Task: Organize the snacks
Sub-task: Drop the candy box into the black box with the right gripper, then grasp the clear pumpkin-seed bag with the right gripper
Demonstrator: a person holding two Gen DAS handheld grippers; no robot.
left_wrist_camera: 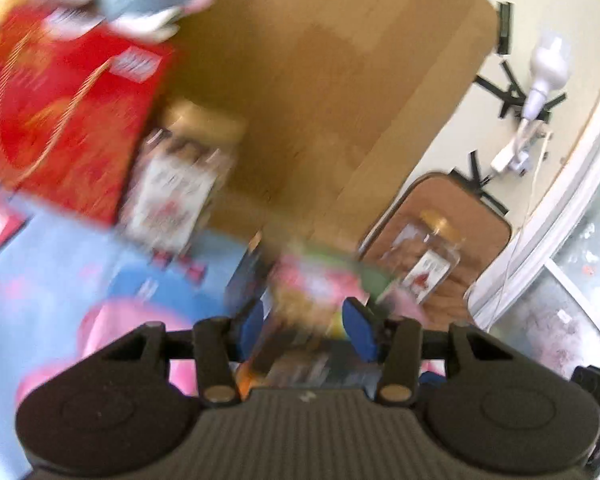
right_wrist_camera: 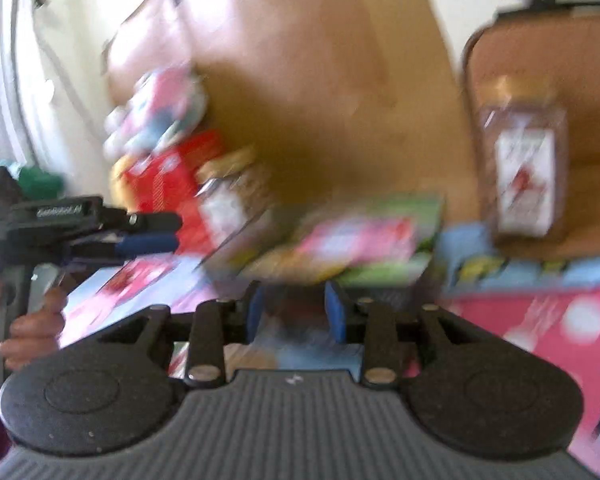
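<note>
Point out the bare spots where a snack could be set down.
The wooden tabletop lies bare to the right of the red box and beyond the near jar. Packets crowd the blue cloth near both grippers.

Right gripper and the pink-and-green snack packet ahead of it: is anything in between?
Nothing visible stands in the way. The snack packet lies just beyond the right gripper, whose pads stand apart. The jar stands off to the right on a brown seat. Heavy blur hides finer detail.
</note>
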